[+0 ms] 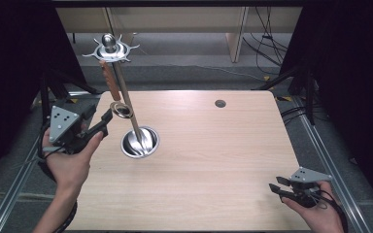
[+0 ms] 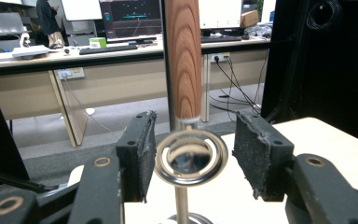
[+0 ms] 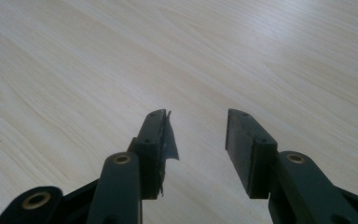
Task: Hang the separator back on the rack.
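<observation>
Hanging from a hook of the steel rack (image 1: 126, 104), a wooden-handled utensil (image 1: 110, 83) with a round metal ring end (image 2: 191, 157) sits at about ten o'clock on the bench (image 1: 213, 160). Its ring lies between the pads of the left tongs (image 2: 192, 156), which stand wide and clear of it on both sides. The rack's round base (image 1: 140, 141) rests just below. Far off at five o'clock, the right tongs (image 3: 198, 140) hover low over bare wood, moderately open and holding nothing.
</observation>
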`<state>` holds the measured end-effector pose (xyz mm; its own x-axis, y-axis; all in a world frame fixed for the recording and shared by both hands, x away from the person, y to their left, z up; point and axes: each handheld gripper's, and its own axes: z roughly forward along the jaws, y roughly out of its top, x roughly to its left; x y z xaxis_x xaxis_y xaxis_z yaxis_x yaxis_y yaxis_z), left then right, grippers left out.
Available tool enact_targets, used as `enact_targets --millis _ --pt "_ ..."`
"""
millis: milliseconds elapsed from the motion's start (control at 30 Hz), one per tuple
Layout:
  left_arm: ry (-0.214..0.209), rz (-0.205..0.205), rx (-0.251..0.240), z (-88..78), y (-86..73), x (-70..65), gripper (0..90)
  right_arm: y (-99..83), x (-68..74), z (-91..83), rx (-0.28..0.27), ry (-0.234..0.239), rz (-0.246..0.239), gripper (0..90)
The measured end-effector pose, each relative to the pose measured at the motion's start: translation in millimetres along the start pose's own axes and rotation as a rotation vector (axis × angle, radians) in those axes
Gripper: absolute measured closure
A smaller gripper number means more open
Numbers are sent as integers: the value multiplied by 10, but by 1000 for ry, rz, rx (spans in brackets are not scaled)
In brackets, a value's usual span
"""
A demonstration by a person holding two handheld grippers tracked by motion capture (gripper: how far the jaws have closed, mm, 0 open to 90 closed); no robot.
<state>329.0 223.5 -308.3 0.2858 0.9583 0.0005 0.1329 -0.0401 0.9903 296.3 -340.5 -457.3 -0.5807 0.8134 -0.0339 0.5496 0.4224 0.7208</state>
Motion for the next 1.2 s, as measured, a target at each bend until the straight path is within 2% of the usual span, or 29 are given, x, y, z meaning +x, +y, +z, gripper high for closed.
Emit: enact_targets --millis 133,167,233,300,333,500,600,733,800,933,967,1067,1200 --pt "-15 1 5 -55 -114 -51 465 1 6 10 -5 2 -5 590" --pt "-16 0 10 -69 -141 -69 464 6 16 3 3 6 14 589" --pt "-17 7 14 -87 -191 -97 461 6 17 1 2 7 13 589" --pt "-24 11 18 -105 -257 -126 460 5 -14 2 0 4 -23 588" --pt "-29 12 21 -115 -301 -140 458 4 -8 1 0 6 -5 588" --pt "-44 19 47 -148 -476 -174 450 2 -10 14 -4 8 -18 586" --pt "-55 27 71 -161 -592 -190 444 2 -8 12 -4 5 -23 585" --pt "-72 36 107 -170 -746 -205 436 2 3 9 11 17 0 584" --pt "-79 34 127 -175 -837 -206 433 2 2 9 14 18 -3 584" --pt "-91 29 165 -164 -997 -200 424 7 19 9 19 20 19 584" --pt "-92 30 181 -162 -1049 -196 422 3 43 10 20 19 43 584" --pt "-99 40 217 -154 -1164 -192 415 5 43 6 23 21 40 584" --pt "-105 37 240 -154 -1268 -184 410 4 41 9 25 18 37 584"
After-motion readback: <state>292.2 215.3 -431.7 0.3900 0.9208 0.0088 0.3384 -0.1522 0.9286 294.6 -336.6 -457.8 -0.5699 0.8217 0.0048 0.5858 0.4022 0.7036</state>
